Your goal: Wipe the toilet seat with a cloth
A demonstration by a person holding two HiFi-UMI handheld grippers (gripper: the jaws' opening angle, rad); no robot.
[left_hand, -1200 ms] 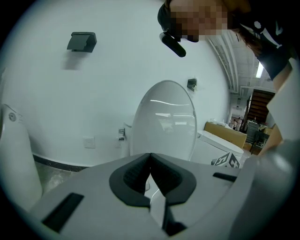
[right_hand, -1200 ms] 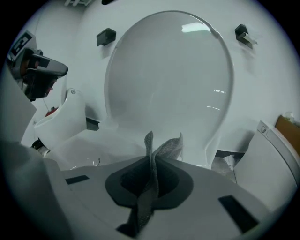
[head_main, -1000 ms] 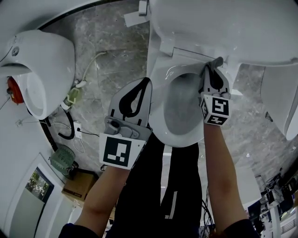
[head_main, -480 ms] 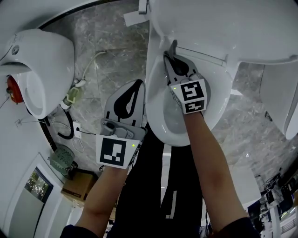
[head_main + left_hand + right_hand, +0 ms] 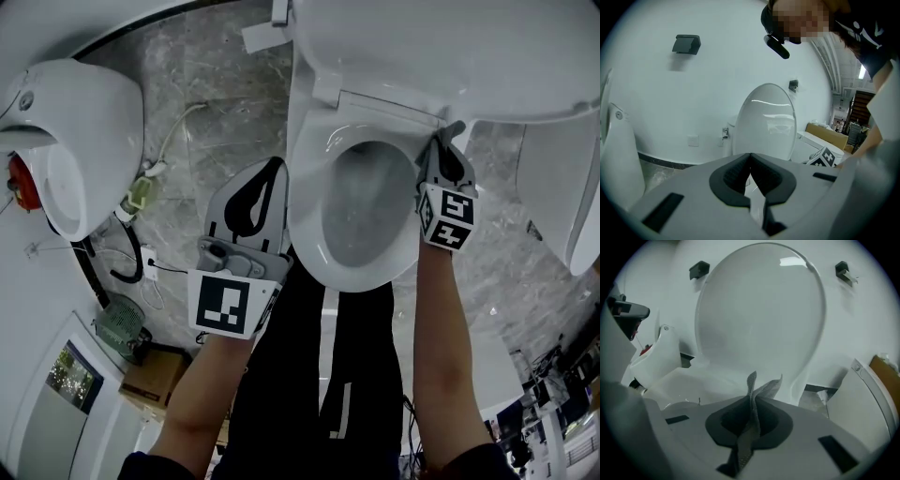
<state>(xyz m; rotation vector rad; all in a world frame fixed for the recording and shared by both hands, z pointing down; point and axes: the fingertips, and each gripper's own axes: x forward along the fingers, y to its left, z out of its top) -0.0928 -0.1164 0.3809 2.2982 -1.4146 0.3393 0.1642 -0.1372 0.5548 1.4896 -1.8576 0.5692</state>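
A white toilet stands with its lid [image 5: 450,47] raised and its seat [image 5: 307,234] down around the bowl. My right gripper [image 5: 444,141] lies on the seat's right rear rim, shut on a grey cloth [image 5: 757,394] that sticks up between its jaws. The right gripper view has the raised lid [image 5: 759,319] straight ahead and the seat rim [image 5: 679,380] to the left. My left gripper [image 5: 277,163] hangs shut just left of the bowl, over the floor, with nothing in it. In the left gripper view its jaws meet at the tips [image 5: 750,157].
A second white fixture [image 5: 75,141] stands at the left and another [image 5: 553,187] at the right. Cables and a power strip [image 5: 141,192] lie on the marble floor by a green object [image 5: 122,323] and a cardboard box [image 5: 155,370]. The person's black-trousered legs [image 5: 309,375] stand before the bowl.
My right gripper swept with the cloth from the seat's right rear across to its left rear, then back to the right side. The left gripper barely moved.
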